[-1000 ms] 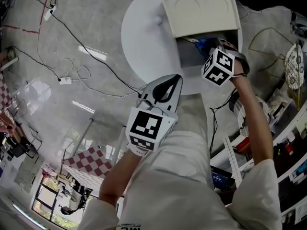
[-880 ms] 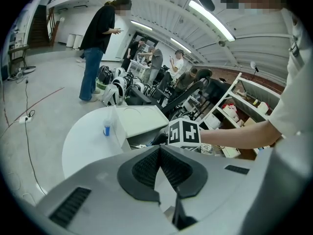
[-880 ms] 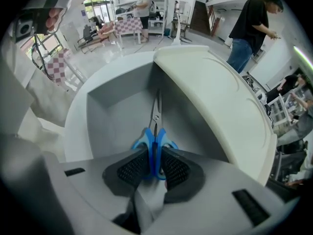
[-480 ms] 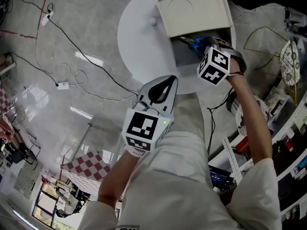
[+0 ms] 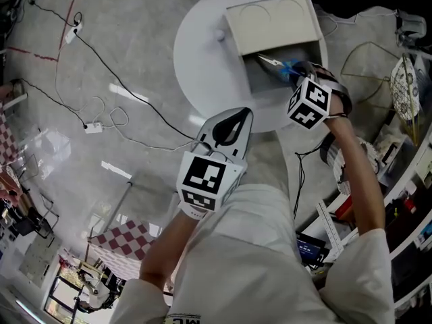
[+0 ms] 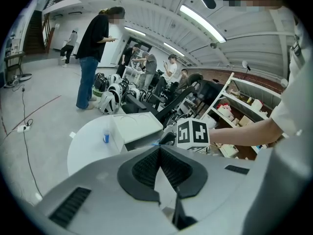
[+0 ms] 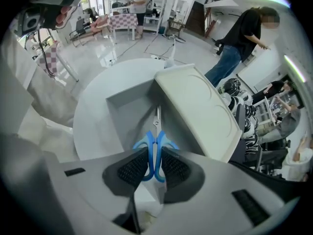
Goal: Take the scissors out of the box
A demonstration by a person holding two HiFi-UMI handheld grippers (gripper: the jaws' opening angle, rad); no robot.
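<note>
Both scissors [image 7: 155, 148] handles are clamped between jaws of the right gripper [image 7: 153, 154], at the open box [image 7: 198, 109].

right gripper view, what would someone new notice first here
The blue-handled steel scissors stand out, clamped by their handles in the right gripper, blades pointing into the open white box under its tilted lid. In the head view that box sits on a round white table, while the left gripper hangs shut and empty by the table's edge.
</note>
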